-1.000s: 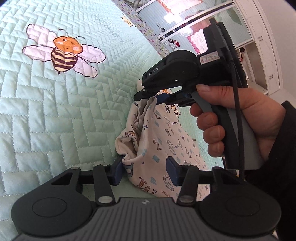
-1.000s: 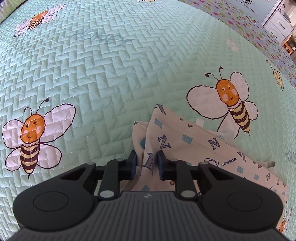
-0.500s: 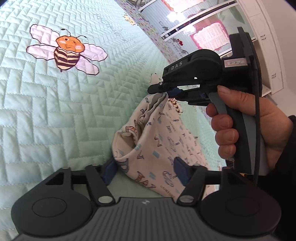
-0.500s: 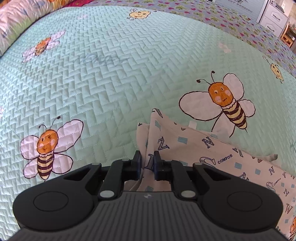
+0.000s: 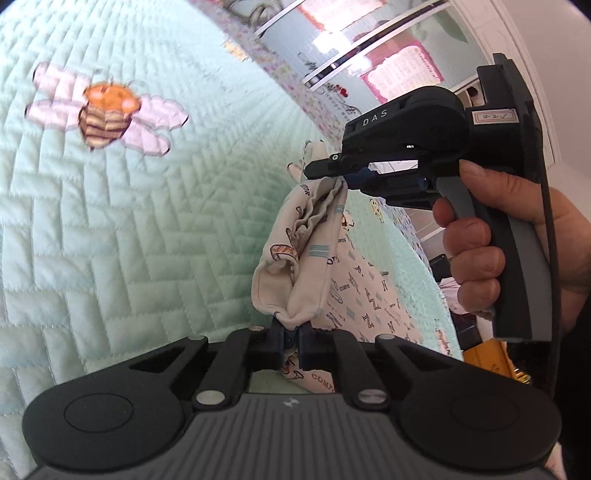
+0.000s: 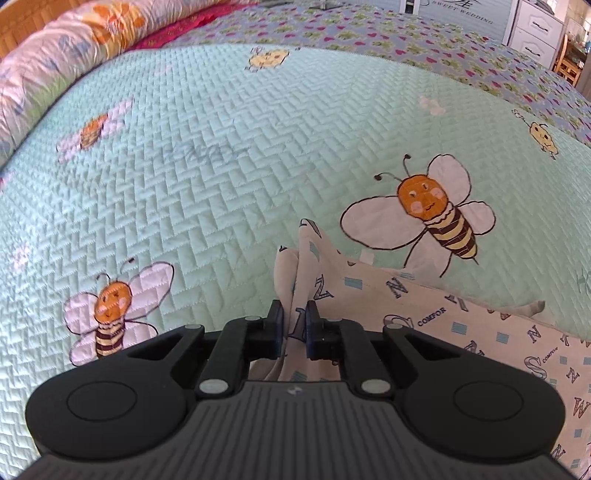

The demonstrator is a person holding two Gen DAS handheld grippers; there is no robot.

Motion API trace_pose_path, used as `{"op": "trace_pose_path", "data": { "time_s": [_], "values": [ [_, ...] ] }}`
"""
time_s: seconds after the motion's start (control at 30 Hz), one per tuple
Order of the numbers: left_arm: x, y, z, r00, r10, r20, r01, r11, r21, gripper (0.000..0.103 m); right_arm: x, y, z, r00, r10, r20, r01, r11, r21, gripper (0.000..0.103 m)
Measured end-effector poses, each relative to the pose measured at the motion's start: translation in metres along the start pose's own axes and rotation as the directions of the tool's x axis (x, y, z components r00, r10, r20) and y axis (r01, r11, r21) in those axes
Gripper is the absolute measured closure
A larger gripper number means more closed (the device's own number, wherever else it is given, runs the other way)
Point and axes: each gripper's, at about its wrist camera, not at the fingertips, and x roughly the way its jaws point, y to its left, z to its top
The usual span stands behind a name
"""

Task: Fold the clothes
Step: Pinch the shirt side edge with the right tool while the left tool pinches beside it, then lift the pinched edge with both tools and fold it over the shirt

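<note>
A cream garment printed with letters lies on a mint quilted bedspread, one edge lifted off it. My left gripper is shut on the lower bunched fold of that edge. Above it a hand holds my right gripper, which pinches the upper corner, so the cloth hangs stretched between the two. In the right wrist view the right gripper is shut on the garment, whose remainder trails off to the right over the bedspread.
Embroidered bees dot the bedspread. A rolled flowered duvet lies along the far left edge. White drawers stand beyond the far right corner. A yellow object sits low beside the bed, behind the hand.
The left jaws, open around the cloth's fold before, have closed on it. The right gripper has risen with its corner, pulling the edge taut and upright.
</note>
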Motion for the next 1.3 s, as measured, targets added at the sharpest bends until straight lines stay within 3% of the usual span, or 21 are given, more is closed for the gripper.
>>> {"op": "trace_pose_path", "data": {
  "time_s": [0.1, 0.27, 0.4, 0.5, 0.67, 0.7, 0.77, 0.8, 0.83, 0.87, 0.93, 0.97, 1.07, 1.17, 1.23, 1.3],
  "values": [
    [-0.009, -0.021, -0.003, 0.999, 0.03, 0.035, -0.033, 0.996, 0.088, 0.098, -0.02, -0.015, -0.001, 0.999, 0.034, 0.034, -0.035, 0.999, 0.026, 0.092],
    [-0.026, -0.078, -0.01, 0.995, 0.045, 0.092, -0.068, 0.962, 0.266, 0.098, -0.057, -0.047, -0.004, 0.992, 0.082, 0.094, -0.089, 0.994, 0.071, 0.092],
    [-0.02, -0.127, -0.019, 0.998, 0.01, 0.059, -0.031, 0.93, 0.365, 0.098, -0.091, -0.087, -0.008, 0.983, 0.102, 0.15, -0.12, 0.986, 0.116, 0.093],
    [-0.004, -0.156, -0.027, 1.0, 0.011, 0.028, -0.022, 0.907, 0.42, 0.097, -0.112, -0.123, -0.013, 0.977, 0.095, 0.19, -0.125, 0.98, 0.152, 0.101],
    [0.022, -0.174, -0.048, 0.999, 0.035, -0.036, -0.015, 0.89, 0.455, 0.097, -0.112, -0.181, -0.034, 0.978, 0.12, 0.171, -0.158, 0.959, 0.234, 0.1],
    [0.025, -0.173, -0.052, 0.998, 0.044, -0.047, -0.019, 0.892, 0.452, 0.097, -0.11, -0.189, -0.04, 0.977, 0.131, 0.169, -0.171, 0.954, 0.248, 0.094],
    [0.025, -0.168, -0.057, 0.996, 0.07, -0.054, -0.038, 0.891, 0.453, 0.097, -0.105, -0.201, -0.051, 0.975, 0.14, 0.171, -0.183, 0.946, 0.269, 0.07],
    [0.023, -0.166, -0.058, 0.995, 0.079, -0.054, -0.046, 0.89, 0.453, 0.097, -0.101, -0.204, -0.055, 0.976, 0.133, 0.17, -0.174, 0.95, 0.258, 0.048],
    [0.02, -0.165, -0.056, 0.995, 0.084, -0.049, -0.053, 0.89, 0.453, 0.097, -0.095, -0.207, -0.057, 0.978, 0.125, 0.165, -0.164, 0.955, 0.247, 0.035],
    [0.017, -0.164, -0.052, 0.995, 0.089, -0.043, -0.06, 0.89, 0.452, 0.097, -0.088, -0.212, -0.061, 0.98, 0.121, 0.156, -0.159, 0.952, 0.26, 0.034],
    [0.01, -0.164, -0.039, 0.996, 0.089, -0.025, -0.069, 0.893, 0.445, 0.097, -0.073, -0.229, -0.075, 0.978, 0.162, 0.131, -0.199, 0.911, 0.36, 0.034],
    [0.005, -0.164, -0.033, 0.996, 0.087, -0.016, -0.071, 0.896, 0.439, 0.097, -0.065, -0.238, -0.084, 0.967, 0.219, 0.129, -0.253, 0.868, 0.427, 0.034],
    [-0.007, -0.166, -0.013, 0.997, 0.08, 0.009, -0.076, 0.905, 0.419, 0.097, -0.047, -0.253, -0.112, 0.916, 0.366, 0.166, -0.392, 0.722, 0.57, 0.034],
    [-0.01, -0.168, -0.004, 0.996, 0.083, 0.024, -0.085, 0.904, 0.419, 0.097, -0.027, -0.255, -0.13, 0.868, 0.453, 0.205, -0.462, 0.584, 0.668, 0.034],
    [-0.01, -0.17, -0.007, 0.996, 0.085, 0.016, -0.084, 0.901, 0.426, 0.097, -0.017, -0.249, -0.129, 0.848, 0.484, 0.218, -0.486, 0.543, 0.685, 0.034],
    [-0.009, -0.172, -0.012, 0.997, 0.083, 0.0, -0.074, 0.893, 0.445, 0.097, -0.006, -0.243, -0.122, 0.849, 0.482, 0.216, -0.482, 0.54, 0.69, 0.034]
  ]
}}
